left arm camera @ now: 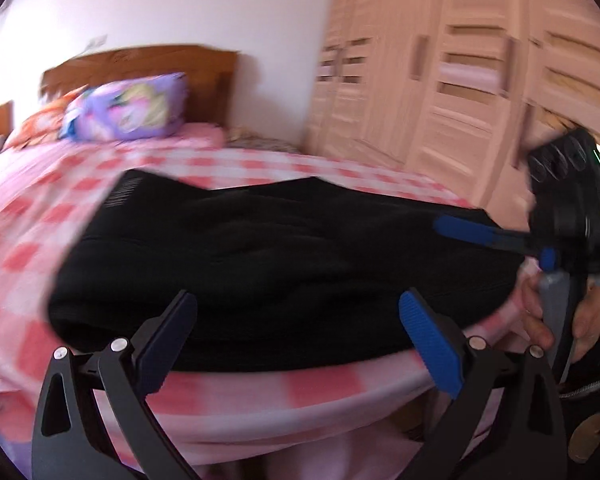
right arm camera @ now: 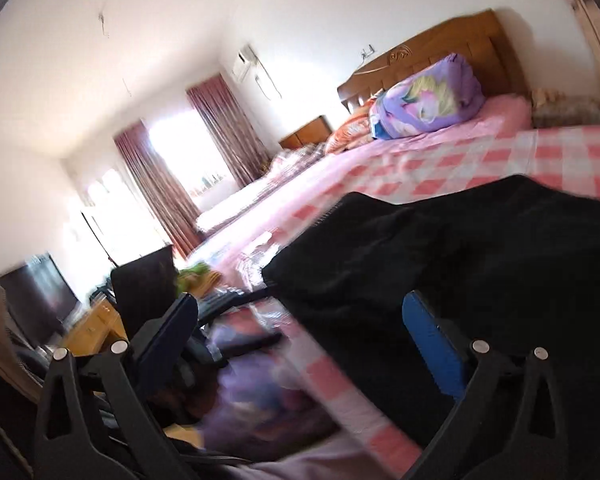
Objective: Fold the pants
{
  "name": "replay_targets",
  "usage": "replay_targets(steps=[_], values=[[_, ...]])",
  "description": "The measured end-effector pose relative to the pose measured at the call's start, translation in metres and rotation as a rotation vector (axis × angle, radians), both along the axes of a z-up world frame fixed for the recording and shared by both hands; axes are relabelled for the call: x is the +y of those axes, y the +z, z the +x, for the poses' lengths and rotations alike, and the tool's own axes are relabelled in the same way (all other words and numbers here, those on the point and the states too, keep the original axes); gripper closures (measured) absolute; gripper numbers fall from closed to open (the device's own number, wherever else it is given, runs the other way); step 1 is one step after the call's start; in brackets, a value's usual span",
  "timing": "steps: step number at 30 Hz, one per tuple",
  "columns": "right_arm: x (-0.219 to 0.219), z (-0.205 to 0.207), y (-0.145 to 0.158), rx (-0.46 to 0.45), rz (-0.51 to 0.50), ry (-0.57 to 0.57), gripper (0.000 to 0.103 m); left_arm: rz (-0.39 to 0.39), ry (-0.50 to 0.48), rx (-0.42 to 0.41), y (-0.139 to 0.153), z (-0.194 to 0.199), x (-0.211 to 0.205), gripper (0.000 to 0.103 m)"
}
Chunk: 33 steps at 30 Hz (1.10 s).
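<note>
The black pants [left arm camera: 268,256] lie folded in a thick bundle on the pink checked bedspread [left arm camera: 60,216] near the bed's front edge. My left gripper [left arm camera: 300,340] is open and empty, its blue-padded fingers just in front of the bundle's near edge. My right gripper shows in the left wrist view at the right [left arm camera: 472,236], held by a hand, its blue fingers over the bundle's right end. In the right wrist view the right gripper [right arm camera: 300,340] is open and empty, with the pants [right arm camera: 460,248] ahead and to the right of it.
A purple pillow [left arm camera: 128,108] and an orange one [left arm camera: 44,120] lie by the wooden headboard [left arm camera: 212,76]. A light wooden wardrobe [left arm camera: 460,72] stands on the right. Left of the bed are a dark chair [right arm camera: 148,280], a monitor [right arm camera: 40,296] on a desk, and curtains [right arm camera: 156,192].
</note>
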State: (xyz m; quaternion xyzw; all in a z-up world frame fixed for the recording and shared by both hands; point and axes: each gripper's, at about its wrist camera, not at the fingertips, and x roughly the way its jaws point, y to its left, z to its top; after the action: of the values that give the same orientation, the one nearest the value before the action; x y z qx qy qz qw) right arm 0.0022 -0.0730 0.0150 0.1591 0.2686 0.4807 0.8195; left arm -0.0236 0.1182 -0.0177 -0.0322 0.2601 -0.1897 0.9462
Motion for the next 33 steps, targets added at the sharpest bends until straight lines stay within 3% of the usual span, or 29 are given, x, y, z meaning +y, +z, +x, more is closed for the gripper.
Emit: replay_targets(steps=[3, 6, 7, 8, 11, 14, 16, 20, 23, 25, 26, 29, 33], values=[[0.000, 0.010, -0.003, 0.022, 0.019, 0.002, 0.004, 0.020, -0.026, -0.018, -0.010, -0.004, -0.023, 0.002], [-0.008, 0.053, -0.035, 0.276, 0.109, 0.046, 0.004, 0.082, 0.063, -0.045, -0.015, 0.000, -0.017, 0.002], [-0.003, 0.074, -0.052, 0.413, 0.141, 0.067, 0.004, 0.081, 0.099, -0.044, -0.017, 0.003, -0.008, 0.002], [-0.001, 0.083, -0.062, 0.476, 0.146, 0.075, 0.004, 0.078, 0.137, -0.030, -0.019, 0.006, 0.004, 0.002], [0.016, 0.114, -0.060, 0.509, 0.073, 0.077, 0.004, 0.049, 0.263, -0.011, -0.016, 0.004, 0.046, 0.002], [0.043, 0.139, -0.067, 0.628, -0.062, 0.082, 0.004, 0.016, 0.357, -0.022, -0.010, -0.003, 0.081, 0.002], [0.059, 0.150, -0.063, 0.654, -0.140, 0.076, 0.004, 0.006, 0.408, -0.028, -0.007, -0.007, 0.099, 0.002], [0.074, 0.164, -0.058, 0.651, -0.159, 0.040, 0.004, -0.039, 0.455, -0.029, -0.009, -0.011, 0.120, 0.002], [0.071, 0.162, -0.048, 0.573, -0.098, -0.012, 0.004, -0.059, 0.456, -0.023, -0.015, -0.017, 0.122, 0.002], [0.062, 0.162, -0.037, 0.475, -0.177, -0.128, 0.004, -0.061, 0.448, -0.016, -0.017, -0.019, 0.121, 0.002], [0.056, 0.167, -0.037, 0.475, -0.199, -0.180, 0.004, -0.057, 0.444, -0.016, -0.017, -0.020, 0.119, 0.002], [0.059, 0.183, -0.057, 0.573, -0.234, -0.133, 0.004, -0.051, 0.445, -0.025, -0.018, -0.024, 0.118, 0.002], [0.079, 0.178, -0.054, 0.517, -0.319, -0.055, 0.004, -0.074, 0.461, -0.014, -0.021, -0.022, 0.122, 0.002]])
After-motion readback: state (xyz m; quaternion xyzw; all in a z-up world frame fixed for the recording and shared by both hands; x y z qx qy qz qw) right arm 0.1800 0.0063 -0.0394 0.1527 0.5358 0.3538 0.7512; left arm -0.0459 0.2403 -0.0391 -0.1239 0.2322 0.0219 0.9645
